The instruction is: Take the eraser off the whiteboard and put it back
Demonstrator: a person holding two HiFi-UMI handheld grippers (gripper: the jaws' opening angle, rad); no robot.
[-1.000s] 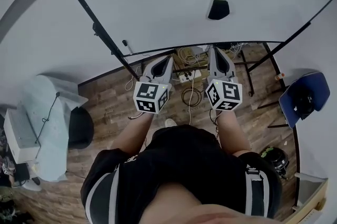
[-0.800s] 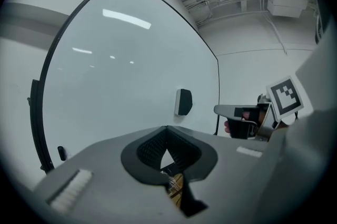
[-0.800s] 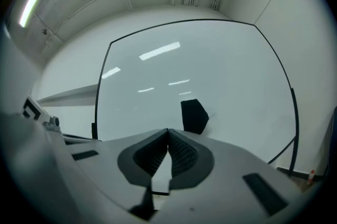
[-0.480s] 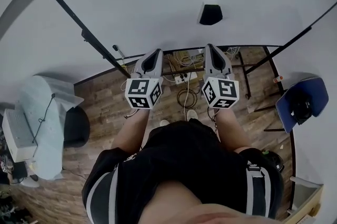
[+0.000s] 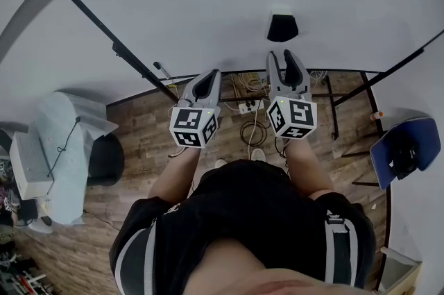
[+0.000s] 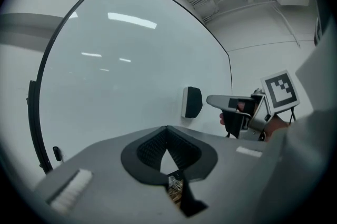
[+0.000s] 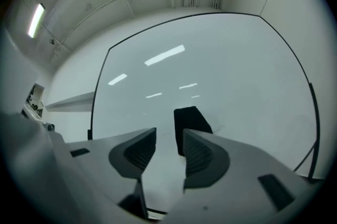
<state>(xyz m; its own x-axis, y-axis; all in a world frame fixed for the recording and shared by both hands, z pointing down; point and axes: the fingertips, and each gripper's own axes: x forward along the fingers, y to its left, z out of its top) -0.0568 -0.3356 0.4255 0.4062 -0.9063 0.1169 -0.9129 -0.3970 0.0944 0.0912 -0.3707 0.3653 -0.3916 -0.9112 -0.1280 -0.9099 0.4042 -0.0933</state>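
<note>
A black eraser (image 5: 282,28) clings to the white whiteboard (image 5: 208,2). My right gripper (image 5: 286,57) sits just below it, short of touching, and its jaws are opening with nothing between them. In the right gripper view the eraser (image 7: 190,122) stands on the board straight beyond the parted right gripper (image 7: 169,134). My left gripper (image 5: 207,74) hangs lower and to the left, shut and empty. The left gripper view shows its tips (image 6: 167,129) meeting, and the eraser (image 6: 192,102) to the right on the whiteboard (image 6: 126,80) with the right gripper (image 6: 227,102) beside it.
Below the board lies a wooden floor with cables and a power strip (image 5: 247,105). The board's black stand legs (image 5: 347,89) spread to the right. A blue chair (image 5: 406,148) stands at far right, a grey covered machine (image 5: 66,148) at far left. A marker (image 5: 162,69) sits at the board's lower edge.
Both grippers have moved up towards the whiteboard. The right gripper's jaws, closed before, now stand apart just under the eraser. The left gripper stays shut.
</note>
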